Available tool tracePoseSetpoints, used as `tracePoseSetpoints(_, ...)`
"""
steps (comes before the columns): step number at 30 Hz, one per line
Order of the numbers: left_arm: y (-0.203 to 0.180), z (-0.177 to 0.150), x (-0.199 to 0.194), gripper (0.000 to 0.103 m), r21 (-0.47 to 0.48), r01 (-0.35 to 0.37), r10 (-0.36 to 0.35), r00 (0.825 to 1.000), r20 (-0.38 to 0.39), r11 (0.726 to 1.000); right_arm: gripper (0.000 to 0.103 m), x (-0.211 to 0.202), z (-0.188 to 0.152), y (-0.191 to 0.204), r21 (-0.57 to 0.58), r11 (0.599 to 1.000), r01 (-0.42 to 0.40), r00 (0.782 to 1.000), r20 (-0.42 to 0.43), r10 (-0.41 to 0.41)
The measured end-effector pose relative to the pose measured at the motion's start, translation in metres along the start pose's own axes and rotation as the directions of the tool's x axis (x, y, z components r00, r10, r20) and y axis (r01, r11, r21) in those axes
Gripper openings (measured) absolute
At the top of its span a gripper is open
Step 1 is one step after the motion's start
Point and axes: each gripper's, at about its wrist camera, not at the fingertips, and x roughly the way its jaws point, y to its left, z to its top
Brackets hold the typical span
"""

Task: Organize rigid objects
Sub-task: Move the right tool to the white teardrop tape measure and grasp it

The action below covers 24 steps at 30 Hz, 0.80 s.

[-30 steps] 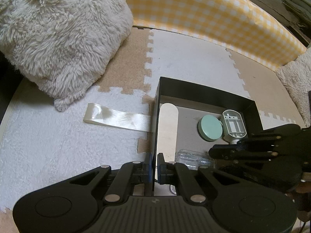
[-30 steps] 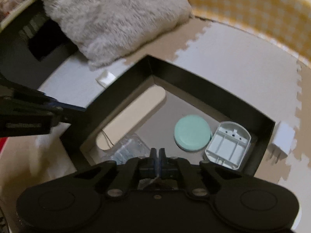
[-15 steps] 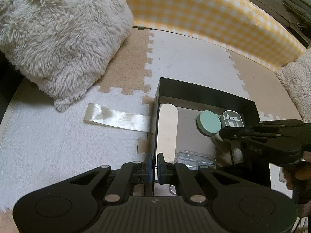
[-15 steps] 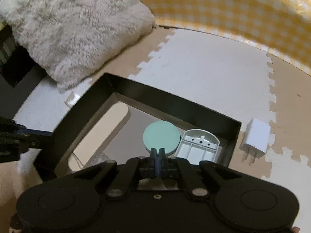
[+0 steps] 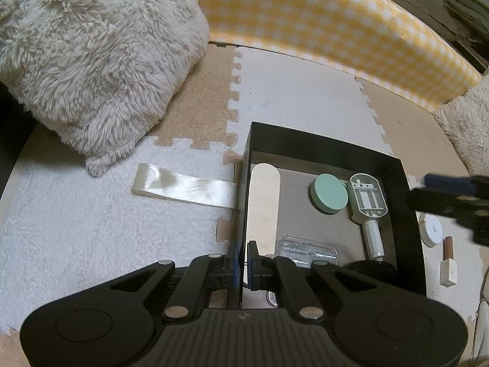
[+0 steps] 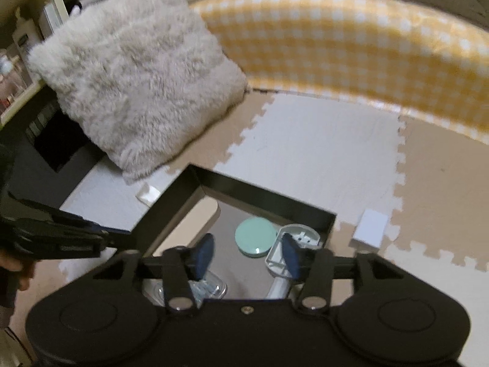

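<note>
Black box [image 5: 324,145], low-walled; left hand-held gripper [image 5: 241,261] clamps its wall, right [image 6: 247,252] opening, empty.

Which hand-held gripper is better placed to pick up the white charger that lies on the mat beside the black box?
Right. The right hand-held gripper is empty, its jaws are opening, and the charger lies just ahead to its right. The left hand-held gripper is shut on the box wall on the opposite side.
</note>
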Motion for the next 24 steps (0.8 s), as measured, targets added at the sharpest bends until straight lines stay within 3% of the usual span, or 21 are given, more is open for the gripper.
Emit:
tracePoseSetpoints(9, 0.0, 0.0, 0.0, 0.004, 0.006, -0.004, 0.004, 1.0, 0.0, 1.0, 0.1, -0.054, 0.002, -0.02, 0.023, 0.997, 0.078, 0.991, 0.105, -0.08)
tracePoseSetpoints(18, -0.003, -0.001, 0.001, 0.004, 0.028, -0.02, 0.02, 1.0, 0.002, 0.999, 0.103, -0.077, -0.026, -0.079, 0.159, 0.949, 0.272, 0.951, 0.106, -0.291)
tracePoseSetpoints(22, -0.003, -0.001, 0.002, 0.004, 0.032, -0.024, 0.024, 1.0, 0.001, 0.999, 0.103, -0.073, -0.04, -0.101, 0.226, 0.889, 0.398, 0.908, 0.045, -0.417)
tracePoseSetpoints(24, -0.004, -0.001, 0.003, 0.004, 0.034, -0.026, 0.026, 1.0, 0.0, 0.999, 0.103, -0.071, -0.049, -0.11, 0.242, 0.877, 0.415, 0.898, 0.042, -0.437)
